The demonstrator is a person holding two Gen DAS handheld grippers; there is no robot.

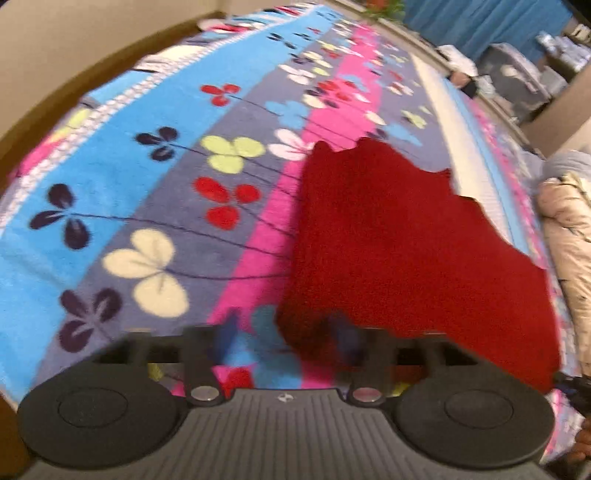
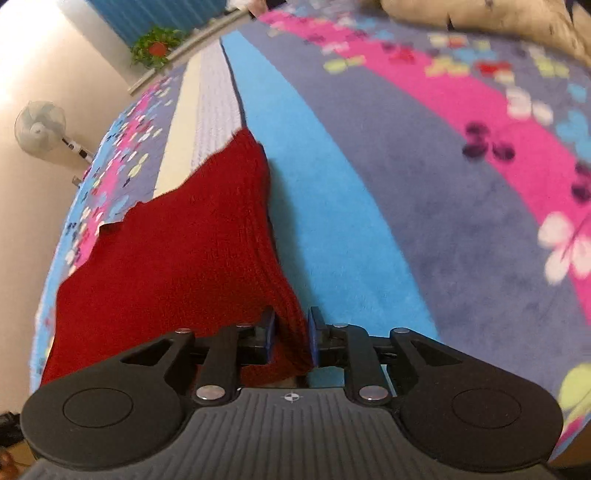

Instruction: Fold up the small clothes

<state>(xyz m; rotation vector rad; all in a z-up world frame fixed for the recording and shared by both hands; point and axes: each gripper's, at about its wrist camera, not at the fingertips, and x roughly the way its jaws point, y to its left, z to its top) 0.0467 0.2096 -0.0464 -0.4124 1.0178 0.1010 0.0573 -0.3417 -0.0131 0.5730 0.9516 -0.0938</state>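
A dark red knitted garment (image 1: 406,240) lies spread flat on a flowered fleece blanket (image 1: 147,184). In the left wrist view my left gripper (image 1: 282,332) is open, its jaws wide apart and blurred. The garment's near corner lies between them, close to the right finger (image 1: 345,332). In the right wrist view the same red garment (image 2: 177,251) stretches away to the left over the blanket (image 2: 406,184). My right gripper (image 2: 291,332) is shut on its ribbed hem, which fills the narrow gap between the blue pads (image 2: 269,332).
A beige padded jacket (image 1: 569,221) lies at the blanket's right side. A standing fan (image 2: 40,129) and a potted plant (image 2: 157,46) stand by the wall beyond the bed. A blue curtain (image 1: 480,18) hangs at the back.
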